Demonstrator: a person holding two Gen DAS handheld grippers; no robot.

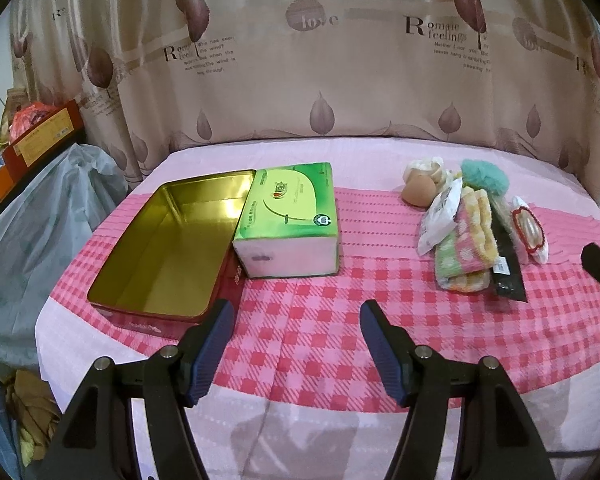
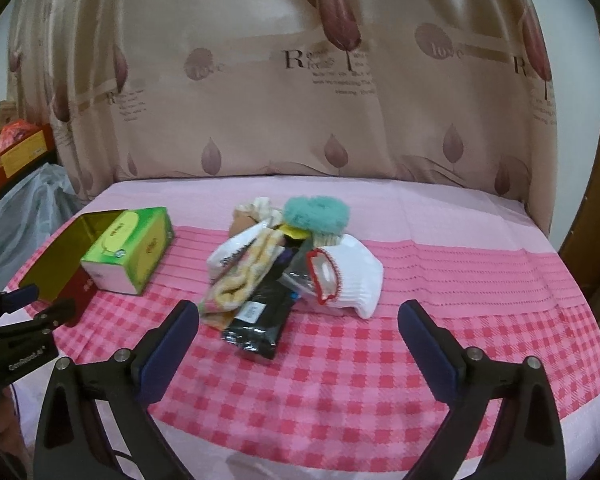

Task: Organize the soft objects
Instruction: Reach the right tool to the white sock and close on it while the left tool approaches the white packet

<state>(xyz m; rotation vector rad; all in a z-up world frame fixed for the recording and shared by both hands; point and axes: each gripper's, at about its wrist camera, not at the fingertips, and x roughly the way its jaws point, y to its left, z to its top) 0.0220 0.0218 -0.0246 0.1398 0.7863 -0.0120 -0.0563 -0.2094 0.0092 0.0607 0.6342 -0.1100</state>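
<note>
Both grippers hang over the bench (image 1: 300, 152), which is draped in a pink cloth with a red-and-pink check band, and neither has hold of anything. The left gripper (image 1: 296, 316) stands released, its dark blue pads spread with only checked cloth between them. Ahead of it and to its left lies the open rectangular tin (image 1: 168, 248), gold inside and red outside, with nothing in it. Touching the tin's right side is the green tissue box (image 1: 288, 220), straight ahead of this gripper. The right gripper (image 2: 298, 320) is spread wide too, nothing pinched, and the heap of soft things sits just beyond its fingertips. Nearest, between its two pads, is the shiny black plastic packet (image 2: 256, 328). Overlapping that packet on the left is the folded pink, yellow and green checked cloth (image 2: 236, 284). To the right lies a white knitted sock with red trim (image 2: 356, 280). At the far end of the heap rests a fluffy teal puff (image 2: 316, 210), with a white printed plastic pouch (image 2: 230, 254) to its left. The heap lies well to the right of the tin. Behind everything hangs a beige curtain (image 2: 260, 100) printed with leaves and lettering.
</note>
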